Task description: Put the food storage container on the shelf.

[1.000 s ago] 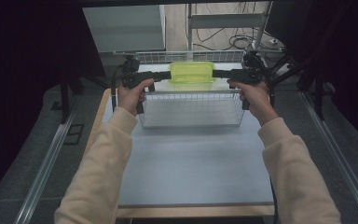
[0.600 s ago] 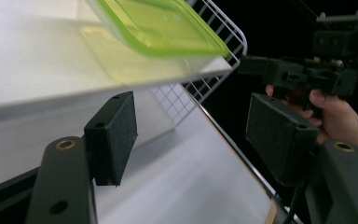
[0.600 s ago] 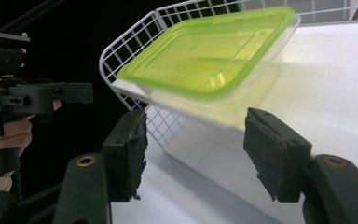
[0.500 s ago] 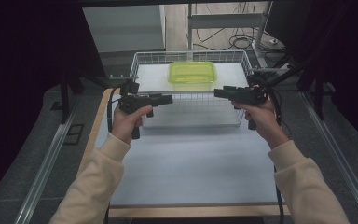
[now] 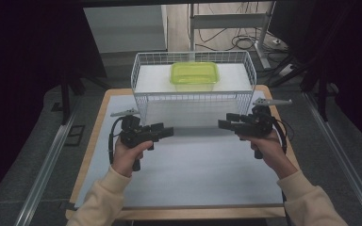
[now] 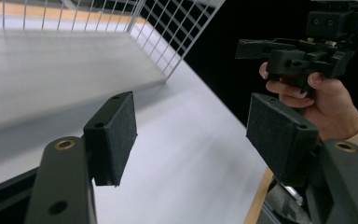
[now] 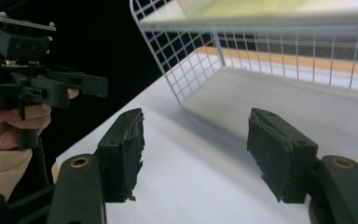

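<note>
1. The wire basket point(image 5: 193, 92) stands at the far end of the table point(image 5: 188, 174), and the green lidded box point(image 5: 194, 75) sits inside it, toward its back wall. As I judge it, the carrying and setting-down part of the job is done — the basket rests flat on the white mat with nothing propping it.

2. My left tool point(image 5: 162, 132) is near the basket's front left corner, apart from the wire, pointing inward toward the other tool. In the left gripper view its pads point(image 6: 116, 135) stand wide with only bare mat between them — it holds nothing.

3. My right tool point(image 5: 226, 125) mirrors it near the front right corner, also clear of the wire. Its jaws have just been opening further, and in the right gripper view the pads point(image 7: 126, 154) are wide apart with nothing between them.

4. The two tools face each other across the middle of the table, well apart, each in a hand above the mat rather than resting on it.

5. What is left, as far as I can tell: very little. The box is inside, its lid looks seated, and the basket sits roughly square to the table edge. If more is wanted, it would be taking the box out or nudging the basket — neither has been started.
</note>
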A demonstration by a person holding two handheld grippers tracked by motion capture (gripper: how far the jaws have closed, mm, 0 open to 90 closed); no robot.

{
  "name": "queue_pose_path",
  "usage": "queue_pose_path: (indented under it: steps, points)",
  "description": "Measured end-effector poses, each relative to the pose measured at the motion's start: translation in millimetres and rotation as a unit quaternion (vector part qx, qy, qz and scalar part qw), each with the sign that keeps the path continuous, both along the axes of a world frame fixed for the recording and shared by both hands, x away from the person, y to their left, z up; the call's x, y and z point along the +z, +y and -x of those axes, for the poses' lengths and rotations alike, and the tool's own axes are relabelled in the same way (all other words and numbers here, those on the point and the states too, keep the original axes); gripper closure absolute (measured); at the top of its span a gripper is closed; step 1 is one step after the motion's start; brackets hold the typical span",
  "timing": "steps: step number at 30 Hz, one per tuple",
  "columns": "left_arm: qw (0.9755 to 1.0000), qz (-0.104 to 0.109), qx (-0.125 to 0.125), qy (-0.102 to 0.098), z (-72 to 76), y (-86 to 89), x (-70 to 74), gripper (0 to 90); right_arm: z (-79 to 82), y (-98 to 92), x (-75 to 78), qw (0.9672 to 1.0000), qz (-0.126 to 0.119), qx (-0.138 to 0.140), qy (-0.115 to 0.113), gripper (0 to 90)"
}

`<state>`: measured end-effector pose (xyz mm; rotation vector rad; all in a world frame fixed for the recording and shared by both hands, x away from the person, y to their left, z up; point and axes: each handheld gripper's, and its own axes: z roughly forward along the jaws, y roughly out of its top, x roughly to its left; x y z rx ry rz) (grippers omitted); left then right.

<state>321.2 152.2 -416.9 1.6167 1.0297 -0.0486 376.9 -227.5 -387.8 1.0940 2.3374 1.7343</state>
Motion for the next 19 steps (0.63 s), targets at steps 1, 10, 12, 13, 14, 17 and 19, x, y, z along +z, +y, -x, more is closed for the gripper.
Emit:
queue_pose_path:
  steps: [1, 10, 12, 13, 14, 17, 19]
  points:
    - [1.0, -0.005, 0.0, -0.001, 1.9, -0.4, -3.2, 32.5, 4.0, -1.8, -8.5, 1.0, 0.003, 0.002, 0.0, 36.0]
    - [0.9992, -0.038, -0.001, 0.008, 15.6, -5.0, -31.5, 32.5, 21.3, -8.2, -52.2, 0.9994, 0.034, 0.005, 0.005, 33.8]
    - [0.9993, -0.035, -0.001, 0.009, 15.6, -5.1, -32.3, 32.5, 22.0, -8.5, -54.5, 0.9993, 0.037, 0.003, 0.003, 32.6]
    - [0.9994, -0.034, -0.001, 0.008, 15.7, -5.1, -32.3, 32.5, 22.2, -8.4, -53.8, 0.9993, 0.036, 0.002, -0.001, 31.8]
    - [0.9995, -0.032, 0.001, 0.006, 16.1, -5.2, -32.2, 32.5, 22.2, -8.4, -53.8, 0.9993, 0.036, 0.002, -0.001, 31.8]
    - [0.9996, -0.028, 0.002, 0.006, 16.4, -4.2, -33.3, 32.5, 23.8, -8.1, -52.3, 0.9993, 0.035, 0.002, -0.009, 28.6]
    - [0.9997, -0.023, 0.004, 0.01, 15.9, -3.4, -35.8, 32.3, 26.6, -8.0, -55.8, 0.999, 0.043, -0.003, -0.016, 25.5]
